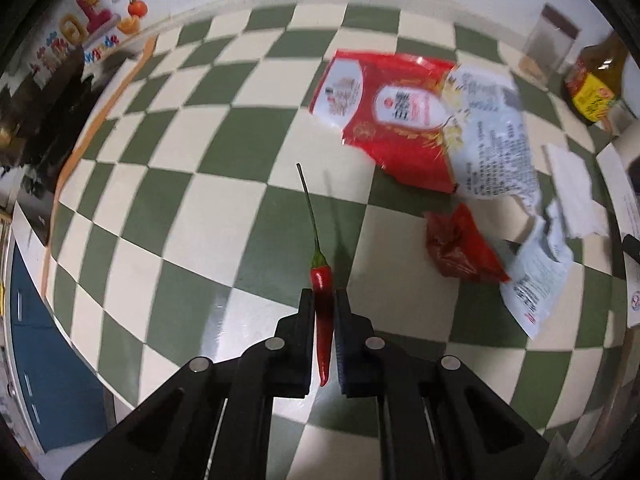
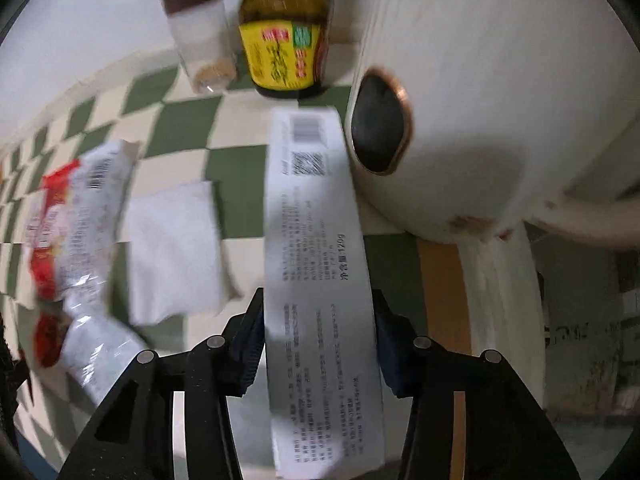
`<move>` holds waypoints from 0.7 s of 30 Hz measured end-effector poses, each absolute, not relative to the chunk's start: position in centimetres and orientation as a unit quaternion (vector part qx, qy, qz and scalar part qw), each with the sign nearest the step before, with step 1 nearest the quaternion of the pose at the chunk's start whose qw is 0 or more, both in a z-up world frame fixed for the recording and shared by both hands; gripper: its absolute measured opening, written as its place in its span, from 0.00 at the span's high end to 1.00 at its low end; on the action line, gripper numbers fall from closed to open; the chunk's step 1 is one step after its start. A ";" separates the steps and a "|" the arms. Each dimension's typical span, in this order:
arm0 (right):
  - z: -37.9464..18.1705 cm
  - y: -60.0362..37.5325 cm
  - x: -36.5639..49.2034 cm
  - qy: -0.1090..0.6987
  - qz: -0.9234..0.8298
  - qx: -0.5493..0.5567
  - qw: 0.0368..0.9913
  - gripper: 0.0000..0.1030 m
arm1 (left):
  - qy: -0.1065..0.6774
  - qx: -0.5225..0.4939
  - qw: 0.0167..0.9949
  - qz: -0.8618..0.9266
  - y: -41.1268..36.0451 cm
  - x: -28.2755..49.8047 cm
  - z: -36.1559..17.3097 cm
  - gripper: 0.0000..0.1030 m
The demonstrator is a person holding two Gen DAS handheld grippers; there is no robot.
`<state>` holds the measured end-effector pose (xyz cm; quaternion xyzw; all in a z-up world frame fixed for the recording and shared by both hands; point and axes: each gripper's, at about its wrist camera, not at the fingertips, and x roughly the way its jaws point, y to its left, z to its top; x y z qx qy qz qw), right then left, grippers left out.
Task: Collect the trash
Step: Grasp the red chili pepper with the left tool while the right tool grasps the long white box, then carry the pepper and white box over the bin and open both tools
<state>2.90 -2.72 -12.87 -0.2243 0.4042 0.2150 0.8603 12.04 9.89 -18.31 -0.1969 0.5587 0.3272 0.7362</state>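
My left gripper (image 1: 324, 300) is shut on a red chili pepper (image 1: 322, 280) with a long green stem, held above the green-and-cream checkered table (image 1: 200, 184). A red and white food wrapper (image 1: 404, 120) and a small red sauce packet (image 1: 460, 246) lie to the right, with a torn white printed wrapper (image 1: 536, 276) beside them. My right gripper (image 2: 318, 300) is shut on a long white printed box (image 2: 316, 264), held up in front of a white appliance (image 2: 500, 92). The red and white wrapper (image 2: 76, 224) and a white napkin (image 2: 174, 252) lie to the left.
A brown sauce bottle with a yellow label (image 2: 286, 40) and a clear jar with a dark lid (image 2: 200, 36) stand at the back against the wall. They also show in the left wrist view, the bottle (image 1: 596, 84) and the jar (image 1: 548, 44). A blue floor (image 1: 44, 360) lies beyond the left table edge.
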 end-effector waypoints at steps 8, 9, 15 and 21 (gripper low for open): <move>-9.6 -7.5 -11.1 0.374 0.257 -0.150 0.878 0.52 | 0.503 -0.135 0.802 0.292 7.2 5.8 -12.2 0.94; -9.6 -8.4 -13.1 0.370 0.261 -0.146 0.880 0.52 | 0.496 -0.130 0.810 0.285 6.8 4.3 -11.5 0.94; -11.7 -13.4 -28.7 0.366 0.279 -0.120 0.880 0.52 | 0.477 -0.119 0.839 0.232 3.6 -4.8 -9.3 0.94; -16.1 -17.4 -40.5 0.392 0.280 -0.119 0.868 0.52 | 0.497 -0.095 0.842 0.186 -0.1 -12.9 -10.0 0.94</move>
